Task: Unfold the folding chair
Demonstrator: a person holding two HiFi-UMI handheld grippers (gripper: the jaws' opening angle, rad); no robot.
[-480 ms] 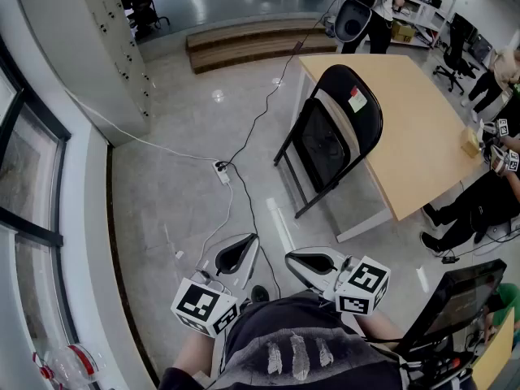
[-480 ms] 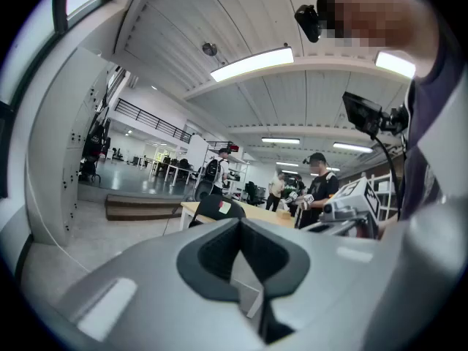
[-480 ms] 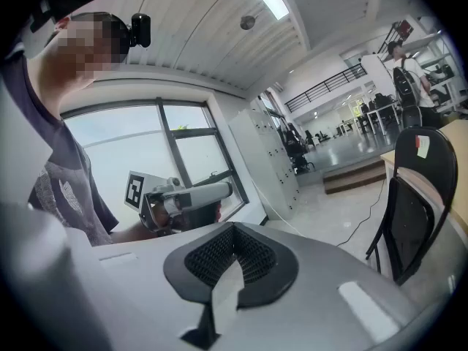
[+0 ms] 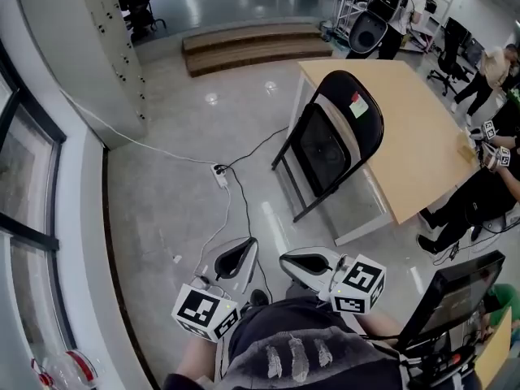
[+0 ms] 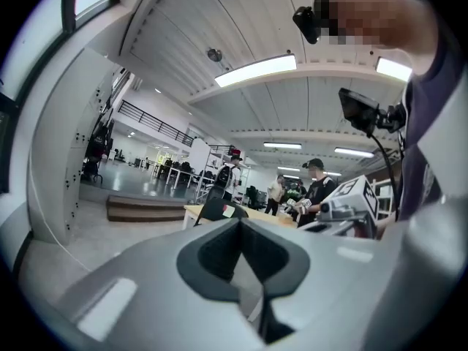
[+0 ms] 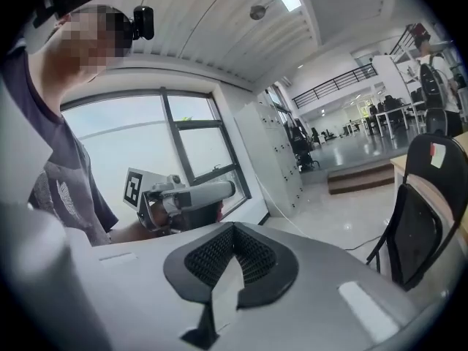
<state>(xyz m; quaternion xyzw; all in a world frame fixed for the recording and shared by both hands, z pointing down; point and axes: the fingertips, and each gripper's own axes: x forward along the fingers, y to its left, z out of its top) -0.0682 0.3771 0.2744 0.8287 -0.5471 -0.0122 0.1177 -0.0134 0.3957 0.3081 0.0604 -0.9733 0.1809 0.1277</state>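
Against the table (image 4: 422,136) edge, the folding chair (image 4: 333,136) leaned folded and untouched, well apart from the left gripper (image 4: 237,257) and right gripper (image 4: 302,263), both closed on nothing; unfolding was not yet begun.

Your left gripper (image 4: 237,257) and right gripper (image 4: 302,263) sit side by side close to your body, near level, jaws closed and empty.

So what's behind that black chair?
A wooden table; the chair leans against its edge. The chair hides that part of the table's side, so anything under there can't be seen.
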